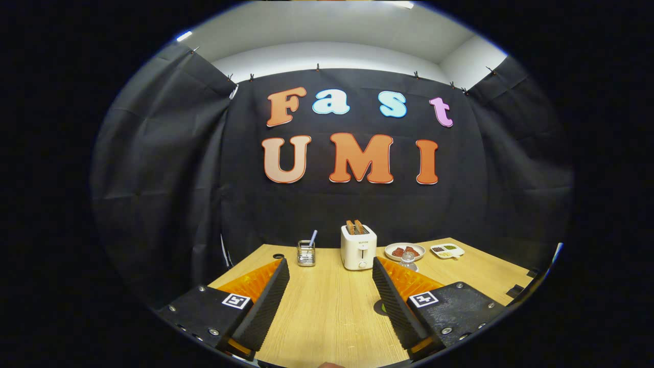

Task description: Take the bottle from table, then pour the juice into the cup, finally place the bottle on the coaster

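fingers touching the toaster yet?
Apart. The gripper view shows the gripper open, fingers spread over bare table, with the toaster standing well beyond their tips.

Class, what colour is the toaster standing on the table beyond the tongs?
White or cream, with toast in its slots; the toaster shows best in the gripper view.

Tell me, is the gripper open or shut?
Open: the gripper has its fingers wide apart, with bare wooden table between them.

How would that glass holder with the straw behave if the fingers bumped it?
The glass holder looks rigid and clear, so probably fragile and slippery. It stands narrow and upright, so a high push may tip it. The straw leans loosely and would likely shift. The gripper is open, well short of it.
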Tool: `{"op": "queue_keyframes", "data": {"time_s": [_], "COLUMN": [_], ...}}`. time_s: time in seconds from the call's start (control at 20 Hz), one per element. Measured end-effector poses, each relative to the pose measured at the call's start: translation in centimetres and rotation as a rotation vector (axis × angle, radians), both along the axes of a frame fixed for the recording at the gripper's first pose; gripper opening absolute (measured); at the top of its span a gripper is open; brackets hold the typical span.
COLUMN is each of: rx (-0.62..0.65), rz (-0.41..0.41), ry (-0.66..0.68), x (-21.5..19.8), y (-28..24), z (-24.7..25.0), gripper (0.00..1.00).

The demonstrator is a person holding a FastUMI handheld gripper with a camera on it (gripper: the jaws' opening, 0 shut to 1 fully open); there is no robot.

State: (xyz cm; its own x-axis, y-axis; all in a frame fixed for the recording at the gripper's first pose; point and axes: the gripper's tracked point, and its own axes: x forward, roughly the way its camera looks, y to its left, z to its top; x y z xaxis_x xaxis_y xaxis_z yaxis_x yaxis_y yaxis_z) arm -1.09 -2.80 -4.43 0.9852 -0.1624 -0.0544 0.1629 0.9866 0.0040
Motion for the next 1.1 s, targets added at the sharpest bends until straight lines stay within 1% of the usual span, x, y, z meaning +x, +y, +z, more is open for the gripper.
{"op": "queue_keyframes", "data": {"time_s": [0.15,0.35,0.65,0.9,1.1], "rx": [0.009,0.023,0.006,0.042,0.027], "rz": [0.028,0.046,0.049,0.079,0.085], "ry": [-0.06,-0.084,-0.121,-0.111,-0.117], "x": [-0.6,-1.4,-2.2,-1.9,-2.0], "y": [1.3,2.1,2.4,2.8,2.7], "z": [1.8,2.2,3.4,2.6,2.8], "gripper": [0.97,0.97,0.97,0.97,0.97]}}
